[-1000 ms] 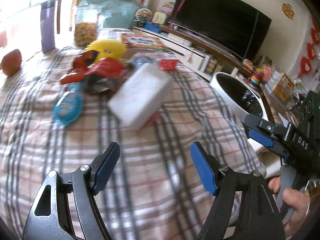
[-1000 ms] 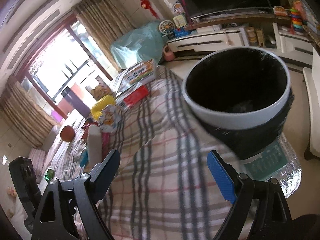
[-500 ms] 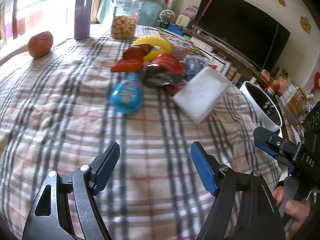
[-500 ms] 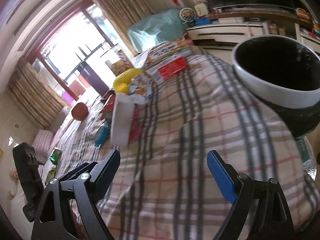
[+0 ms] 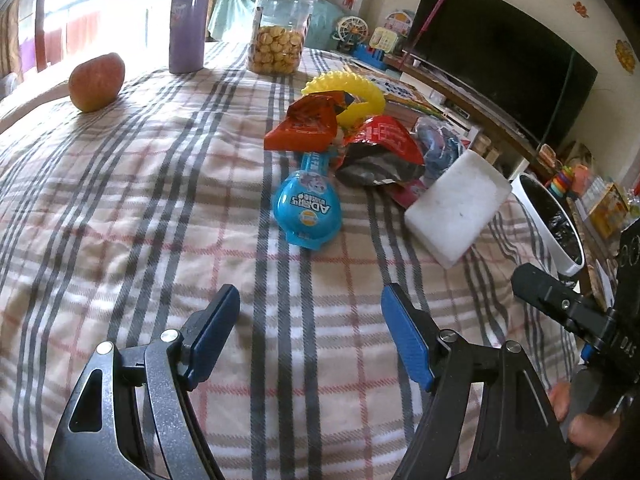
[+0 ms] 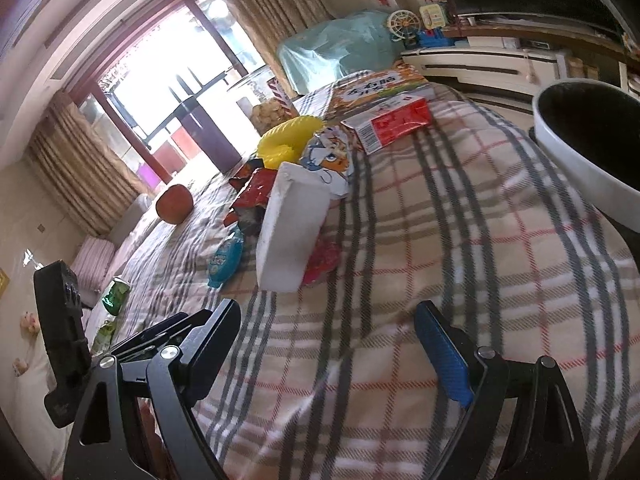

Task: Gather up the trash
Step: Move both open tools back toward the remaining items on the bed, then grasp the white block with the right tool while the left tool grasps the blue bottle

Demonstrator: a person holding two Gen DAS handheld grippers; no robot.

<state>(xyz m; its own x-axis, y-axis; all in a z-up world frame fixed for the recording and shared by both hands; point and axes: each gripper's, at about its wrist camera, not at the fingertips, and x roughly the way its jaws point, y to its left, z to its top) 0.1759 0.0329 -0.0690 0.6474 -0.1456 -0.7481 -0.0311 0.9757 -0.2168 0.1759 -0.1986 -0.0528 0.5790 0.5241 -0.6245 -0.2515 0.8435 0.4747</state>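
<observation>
Left tongs (image 5: 310, 334) at the lower centre of the left wrist view: blue pads spread wide, nothing between them, only plaid cloth (image 5: 132, 208) below. Right tongs (image 6: 328, 348) at the bottom of the right wrist view: likewise spread wide and empty, over the same cloth-covered worktop.

Trash sits in a loose heap, centre to upper right of the left wrist view, well ahead of both tongs:
- blue round-headed candy package (image 5: 307, 208), nearest the left tongs, label up;
- orange snack wrapper (image 5: 306, 124) above it, crumpled;
- red and black foil bag (image 5: 380, 152) just right of the orange one, torn open;
- white foam block (image 5: 458, 214) at the right of the heap, tilted, resting partly on a pink wrapper (image 6: 322, 258).

A yellow ring toy (image 5: 360, 94) lies behind the wrappers, touching them.

White bin with black liner (image 5: 554, 226) at the right edge of the left wrist view, beside the worktop's far corner; in the right wrist view it fills the upper right.

Upper left of the left wrist view: apple (image 5: 96, 82), purple flask (image 5: 188, 20), clear jar of biscuits (image 5: 278, 34), all apart from the heap. Red carton (image 6: 390, 122) lies in the upper middle of the right wrist view.
</observation>
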